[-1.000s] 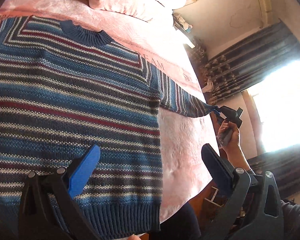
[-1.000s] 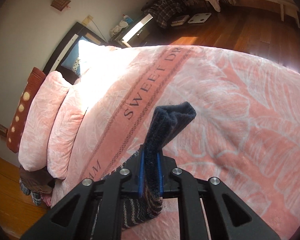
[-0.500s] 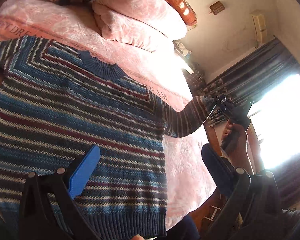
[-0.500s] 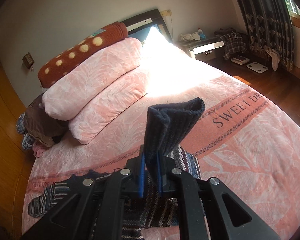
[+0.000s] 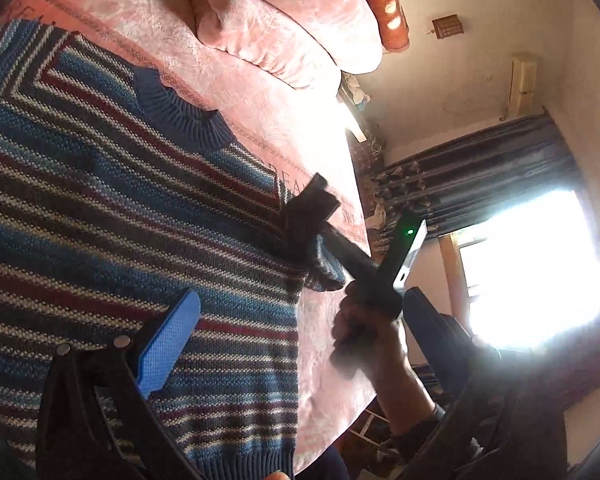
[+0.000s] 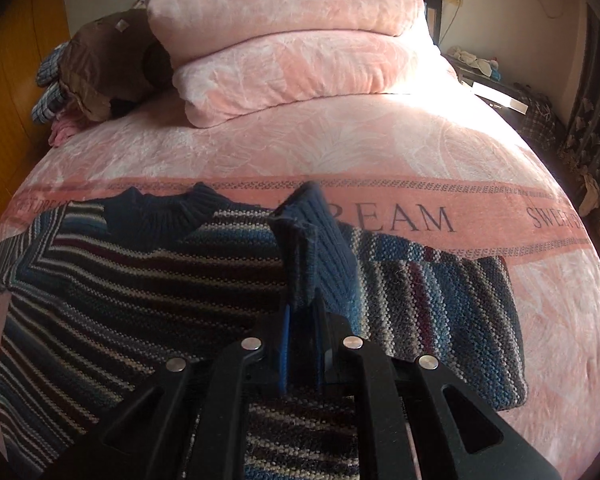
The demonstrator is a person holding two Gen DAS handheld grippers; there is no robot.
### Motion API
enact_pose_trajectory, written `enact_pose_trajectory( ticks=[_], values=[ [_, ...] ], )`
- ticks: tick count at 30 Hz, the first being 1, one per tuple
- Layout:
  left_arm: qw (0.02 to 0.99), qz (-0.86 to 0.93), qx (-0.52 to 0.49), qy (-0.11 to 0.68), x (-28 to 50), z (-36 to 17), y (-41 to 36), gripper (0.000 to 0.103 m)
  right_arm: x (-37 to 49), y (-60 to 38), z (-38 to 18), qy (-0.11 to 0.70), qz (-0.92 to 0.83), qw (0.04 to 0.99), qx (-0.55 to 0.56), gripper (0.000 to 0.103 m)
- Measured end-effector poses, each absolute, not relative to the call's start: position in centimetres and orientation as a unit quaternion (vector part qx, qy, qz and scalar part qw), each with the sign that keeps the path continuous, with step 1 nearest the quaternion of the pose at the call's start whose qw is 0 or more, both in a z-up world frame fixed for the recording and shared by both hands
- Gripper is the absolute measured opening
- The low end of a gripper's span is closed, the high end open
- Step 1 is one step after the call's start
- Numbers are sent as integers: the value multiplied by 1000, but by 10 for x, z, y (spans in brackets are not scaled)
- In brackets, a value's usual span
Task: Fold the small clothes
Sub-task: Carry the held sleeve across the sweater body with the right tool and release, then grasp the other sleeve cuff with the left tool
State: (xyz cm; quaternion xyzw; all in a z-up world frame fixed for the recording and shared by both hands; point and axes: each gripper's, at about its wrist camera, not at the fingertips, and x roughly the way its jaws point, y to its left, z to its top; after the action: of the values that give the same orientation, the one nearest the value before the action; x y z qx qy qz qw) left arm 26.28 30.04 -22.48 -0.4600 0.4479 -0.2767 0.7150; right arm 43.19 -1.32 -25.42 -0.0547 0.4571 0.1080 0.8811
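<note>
Striped sweater spread flat on the pink bed, collar toward the pillows. Right gripper clamped tight on the dark ribbed cuff, fingers pressed together with the knit pinched between, sleeve doubled over itself beside the body panel. Left gripper hovering above the lower chest stripes, fingers spread wide apart, holding nothing.

Step in hand, by the look of it: bringing the sleeve across onto the chest. Best done low and level, carrying the cuff straight inward so the fold line falls at the shoulder seam, parallel to the side edge. No yanking, or the whole body panel drags and bunches on that fuzzy blanket. Worth letting go only once the cuff lies flat on the stripes, not mid-air. Left gripper well placed to pin the body near the hem if it starts to creep.

Around the edges: stacked pillows and a spotted bolster at the head, a heap of brown and checked clothes at the far corner, well apart from the sweater. Far sleeve lying out to the side, not yet folded. Nothing in the path of the sleeve; glare from the window washing out that side of the left view.
</note>
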Motion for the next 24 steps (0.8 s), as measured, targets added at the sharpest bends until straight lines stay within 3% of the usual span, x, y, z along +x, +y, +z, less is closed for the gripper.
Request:
enact_pose_trajectory(
  ticks=[1, 5, 8, 16, 20, 21, 24],
  values=[
    [699, -284, -474, 454, 273, -233, 296, 100, 430, -5, -266, 466, 115, 875, -69, 11],
    [655, -301, -493, 487, 313, -266, 264, 100, 415, 9, -292, 488, 151, 855, -94, 40],
    [627, -304, -500, 513, 340, -288, 234, 100, 385, -16, -276, 460, 152, 874, -49, 48],
    [609, -251, -468, 589, 401, -336, 160, 100, 280, -86, -288, 442, 155, 870, 157, 54],
    [616, -219, -445, 612, 416, -343, 145, 99, 261, -89, -315, 445, 154, 858, 203, 55],
    [623, -213, -441, 610, 418, -338, 144, 97, 261, -86, -316, 442, 160, 861, 192, 55],
    [644, -193, -404, 620, 427, -325, 140, 47, 264, -83, -316, 437, 175, 863, 184, 58]
  ],
)
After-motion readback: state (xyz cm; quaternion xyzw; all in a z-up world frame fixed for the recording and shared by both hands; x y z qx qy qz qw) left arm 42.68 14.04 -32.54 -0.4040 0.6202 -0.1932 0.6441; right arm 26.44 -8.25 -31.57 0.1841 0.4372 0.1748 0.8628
